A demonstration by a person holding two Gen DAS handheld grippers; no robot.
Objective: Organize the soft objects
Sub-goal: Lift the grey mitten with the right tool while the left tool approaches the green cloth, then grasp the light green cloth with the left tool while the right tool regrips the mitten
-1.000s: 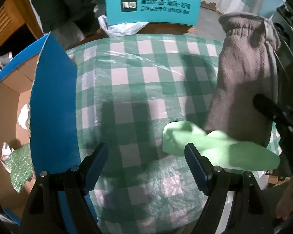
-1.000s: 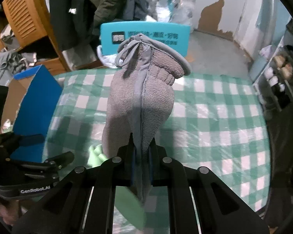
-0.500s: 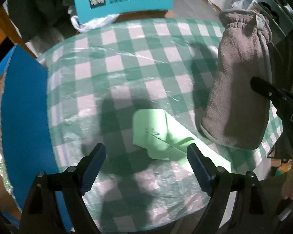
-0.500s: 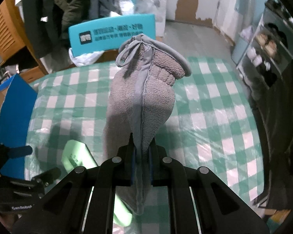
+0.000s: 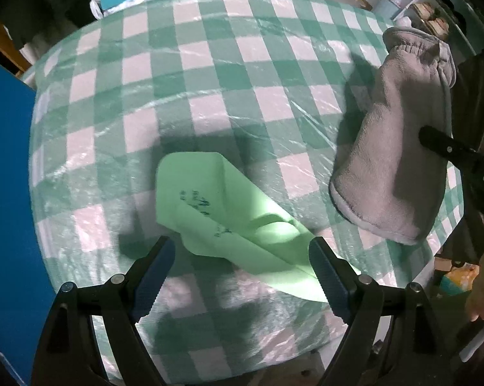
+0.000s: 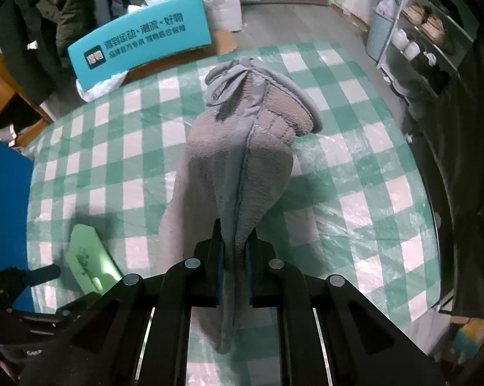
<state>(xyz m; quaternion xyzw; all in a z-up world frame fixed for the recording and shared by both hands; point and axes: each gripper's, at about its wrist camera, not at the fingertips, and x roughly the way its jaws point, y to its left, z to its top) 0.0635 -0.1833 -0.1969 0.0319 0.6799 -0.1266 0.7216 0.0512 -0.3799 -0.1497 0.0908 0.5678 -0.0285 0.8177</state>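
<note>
A pale green soft cloth [image 5: 229,212] with dark markings lies crumpled on the green-checked table [image 5: 209,64]. My left gripper [image 5: 240,251] points straight down just above its near end, jaws wide open, pads clear of it. A grey fleece pouch [image 6: 238,154] with a drawstring top hangs from my right gripper [image 6: 235,234], which is shut on its edge. In the left wrist view the pouch [image 5: 399,148] hangs to the right of the green cloth, its lower end near the tabletop. The green cloth [image 6: 87,263] also shows at the lower left of the right wrist view.
A blue cardboard box flap [image 5: 4,193] stands along the table's left side. A teal chair back [image 6: 139,45] with printed text is behind the table. Shelves with shoes [image 6: 428,32] stand at the right. A person's hand [image 5: 483,289] shows at the right edge.
My left gripper has moved away from the blue box and down over the green cloth, jaws slightly wider. My right gripper has carried the grey pouch rightward and lower.
</note>
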